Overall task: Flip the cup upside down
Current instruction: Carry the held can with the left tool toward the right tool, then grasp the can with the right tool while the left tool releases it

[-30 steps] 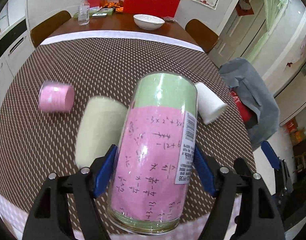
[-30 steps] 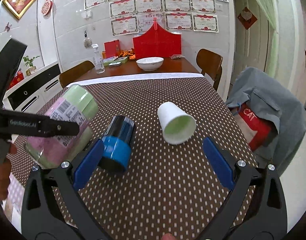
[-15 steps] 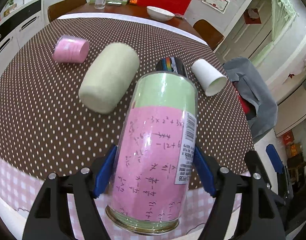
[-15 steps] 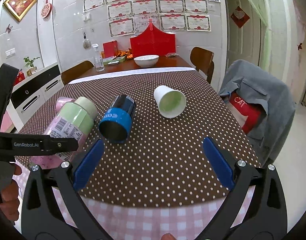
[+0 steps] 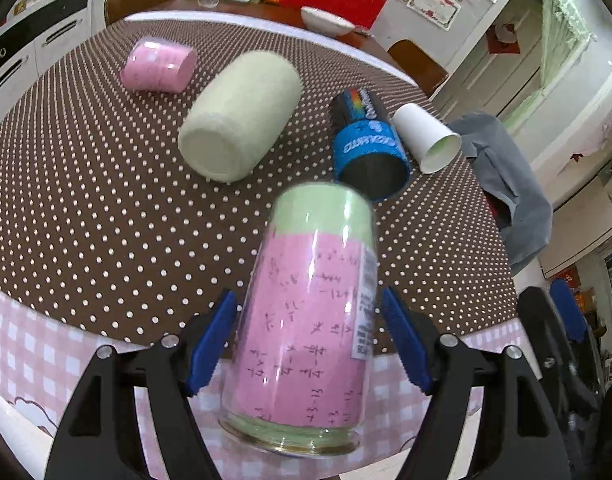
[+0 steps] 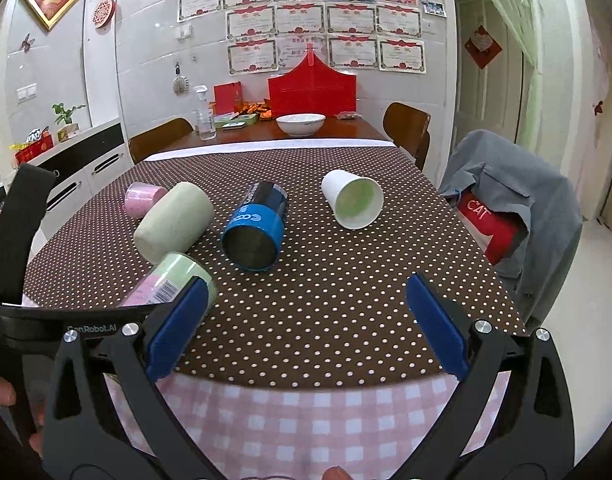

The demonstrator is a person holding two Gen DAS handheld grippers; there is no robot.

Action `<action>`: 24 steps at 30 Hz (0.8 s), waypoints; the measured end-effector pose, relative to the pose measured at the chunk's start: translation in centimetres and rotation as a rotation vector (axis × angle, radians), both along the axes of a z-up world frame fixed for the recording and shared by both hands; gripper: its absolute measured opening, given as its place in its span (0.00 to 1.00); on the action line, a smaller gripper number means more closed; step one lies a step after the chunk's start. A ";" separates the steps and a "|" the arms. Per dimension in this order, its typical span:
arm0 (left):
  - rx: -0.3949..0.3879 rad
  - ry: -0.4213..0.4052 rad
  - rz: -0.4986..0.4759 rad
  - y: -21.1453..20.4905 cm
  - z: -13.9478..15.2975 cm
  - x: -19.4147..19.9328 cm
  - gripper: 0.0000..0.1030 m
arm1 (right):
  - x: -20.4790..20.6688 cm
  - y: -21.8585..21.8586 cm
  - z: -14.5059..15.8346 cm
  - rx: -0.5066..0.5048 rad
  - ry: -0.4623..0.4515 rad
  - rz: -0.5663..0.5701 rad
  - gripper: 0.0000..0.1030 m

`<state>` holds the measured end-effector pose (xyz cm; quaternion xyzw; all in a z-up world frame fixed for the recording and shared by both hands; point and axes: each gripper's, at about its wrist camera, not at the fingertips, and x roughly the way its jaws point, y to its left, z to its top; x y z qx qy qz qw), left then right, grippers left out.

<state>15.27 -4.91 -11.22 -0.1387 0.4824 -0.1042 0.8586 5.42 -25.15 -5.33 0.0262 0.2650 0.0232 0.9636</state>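
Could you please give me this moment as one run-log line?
left gripper: shut on pink-green cup, raised | right gripper: open, idle | table: four cups lying

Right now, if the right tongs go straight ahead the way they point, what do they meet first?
Probably the blue and black cup lying on its side, open mouth toward the open right tongs. It sits slightly left of their centre line, so depth is uncertain; they might reach the dotted tablecloth first.

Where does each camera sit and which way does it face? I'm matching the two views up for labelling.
Left wrist: on the left gripper, facing down over the table's near edge; its blue pads flank the pink-and-green cup.
Right wrist: on the right gripper, open, facing level across the table to the certificate wall; a thumb shows at left.
Shared: blue cup, white paper cup, pale green cup.
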 end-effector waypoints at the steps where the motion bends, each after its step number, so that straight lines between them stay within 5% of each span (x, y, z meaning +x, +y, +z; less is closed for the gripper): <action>1: 0.003 -0.017 -0.010 0.1 0.4 -0.3 0.71 | 0.0 0.1 0.1 0.004 0.002 0.002 0.94; 11: 0.077 -0.114 -0.039 2.9 2.6 -2.0 0.71 | 1.4 2.8 0.8 0.072 0.053 0.045 0.94; 20: 0.204 -0.192 0.040 9.0 3.2 -1.2 0.71 | 6.3 5.2 -2.4 0.306 0.337 0.123 0.94; 24: 0.215 -0.188 0.058 10.7 2.5 0.5 0.71 | 7.5 6.4 -3.0 0.309 0.398 0.118 0.94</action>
